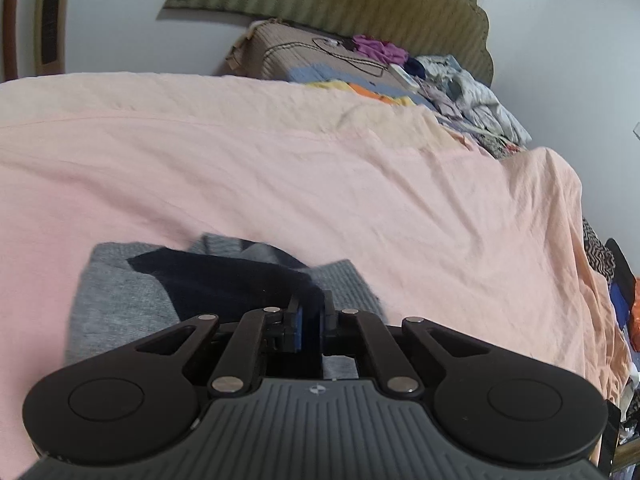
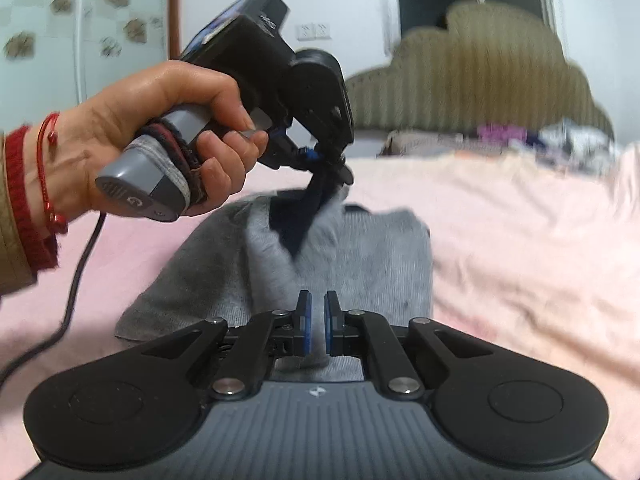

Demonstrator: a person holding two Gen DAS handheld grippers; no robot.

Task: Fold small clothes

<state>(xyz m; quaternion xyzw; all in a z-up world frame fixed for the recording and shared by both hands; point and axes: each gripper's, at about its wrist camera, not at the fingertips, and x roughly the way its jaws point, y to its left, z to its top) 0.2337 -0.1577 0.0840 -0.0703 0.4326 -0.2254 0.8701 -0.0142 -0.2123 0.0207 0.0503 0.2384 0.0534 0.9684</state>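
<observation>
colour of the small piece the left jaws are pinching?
Dark navy cloth, pinched over the grey garment. Clearest in the right wrist view.

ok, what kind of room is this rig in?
Most likely a bedroom. The work surface looks like a bed under a pink sheet, an upholstered scalloped headboard stands against the wall, and a pile of loose clothes lies at the far end.
</observation>
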